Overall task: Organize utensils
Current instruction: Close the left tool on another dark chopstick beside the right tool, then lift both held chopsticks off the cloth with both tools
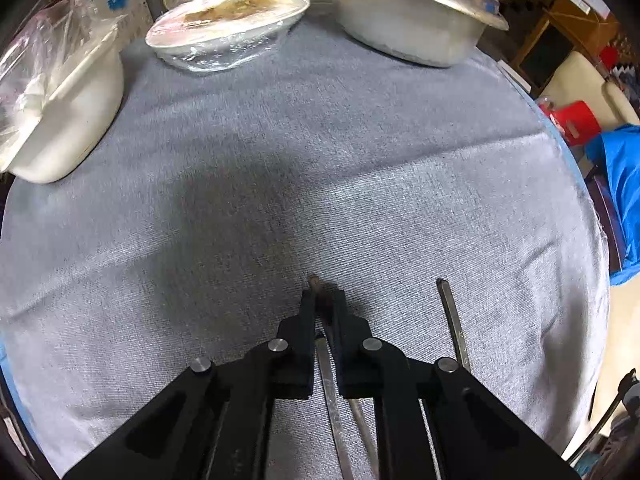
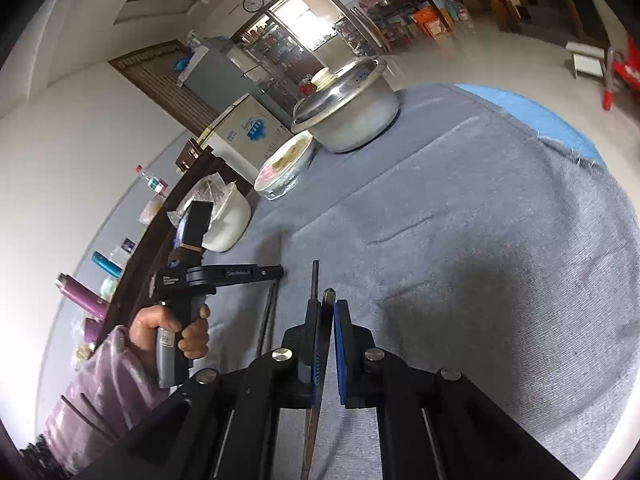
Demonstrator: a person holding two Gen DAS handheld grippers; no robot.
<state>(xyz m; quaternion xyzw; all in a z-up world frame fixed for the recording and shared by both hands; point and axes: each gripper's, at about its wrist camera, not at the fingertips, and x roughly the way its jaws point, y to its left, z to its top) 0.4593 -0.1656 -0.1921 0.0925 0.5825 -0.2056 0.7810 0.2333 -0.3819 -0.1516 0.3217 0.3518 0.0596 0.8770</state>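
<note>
I see left gripper [image 1: 323, 294] clamped on a dark utensil handle [image 1: 316, 286] low over the grey cloth [image 1: 320, 160]; right gripper [image 2: 327, 308] pinching a thin metal utensil [image 2: 315, 280]; third utensil [image 1: 452, 324] lies just right.

The utensils [image 1: 334, 408] between the left gripper [image 1: 323, 300] fingers ran off the bottom edge, their working ends unseen, and their count was unclear. In the right wrist view, the thin metal utensil [image 2: 314, 380] was likewise cut off below. The white bowl [image 1: 60, 120] was partly veiled by plastic, contents indistinct.
</note>
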